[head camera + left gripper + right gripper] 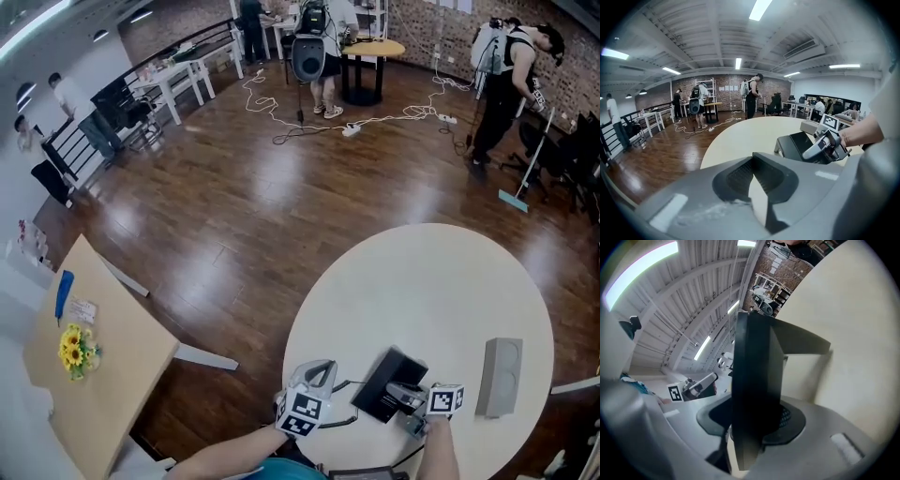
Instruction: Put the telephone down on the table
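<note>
Where the round white surface (422, 281) curves toward the person, the black telephone (386, 382) sits at its near edge, slanted; full contact with the surface cannot be confirmed. The right gripper (407, 396) has its jaws closed on the telephone's near end, the dark slab filling the gap. The left gripper (321, 371), just beside it, has its jaws slightly parted and empty. A grey box (502, 377) lies to the right, apart.
</note>
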Tool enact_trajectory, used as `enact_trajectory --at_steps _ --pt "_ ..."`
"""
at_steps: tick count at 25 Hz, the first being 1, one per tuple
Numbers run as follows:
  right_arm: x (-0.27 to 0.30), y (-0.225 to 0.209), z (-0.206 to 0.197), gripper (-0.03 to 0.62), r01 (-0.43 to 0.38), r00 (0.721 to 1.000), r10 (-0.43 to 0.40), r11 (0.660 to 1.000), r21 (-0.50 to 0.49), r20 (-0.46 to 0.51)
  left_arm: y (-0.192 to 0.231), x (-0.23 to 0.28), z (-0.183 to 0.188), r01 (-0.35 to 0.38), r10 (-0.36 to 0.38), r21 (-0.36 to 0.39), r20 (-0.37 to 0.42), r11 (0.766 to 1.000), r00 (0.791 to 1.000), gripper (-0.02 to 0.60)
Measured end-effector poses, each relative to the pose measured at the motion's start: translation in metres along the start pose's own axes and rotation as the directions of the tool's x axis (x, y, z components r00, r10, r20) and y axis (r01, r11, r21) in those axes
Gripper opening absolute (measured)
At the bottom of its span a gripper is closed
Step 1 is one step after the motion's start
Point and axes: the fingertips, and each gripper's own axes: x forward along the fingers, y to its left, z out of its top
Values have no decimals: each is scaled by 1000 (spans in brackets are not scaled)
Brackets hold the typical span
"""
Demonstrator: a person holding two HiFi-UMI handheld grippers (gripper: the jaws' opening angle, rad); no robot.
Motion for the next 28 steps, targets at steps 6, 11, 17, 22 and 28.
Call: enact_trajectory --at_steps 6,11,17,22,28 --pt "2 6 -5 150 -78 997 78 997 17 20 9 -7 -3 -28 28 -14 -2 1000 1000 14" --pt "5 28 -1 149 -147 985 144 988 34 92 15 -14 0 -46 46 -19 14 999 999 14" --pt "6 74 23 149 -202 966 203 979 -21 160 26 -28 0 -69 70 -34 40 997 997 14" --pt "14 115 35 149 -212 967 219 975 -65 128 46 -51 6 -108 112 -54 83 993 990 14" --pt "35 158 44 149 -240 967 248 964 -112 62 88 -90 13 -185 196 -86 144 979 970 14"
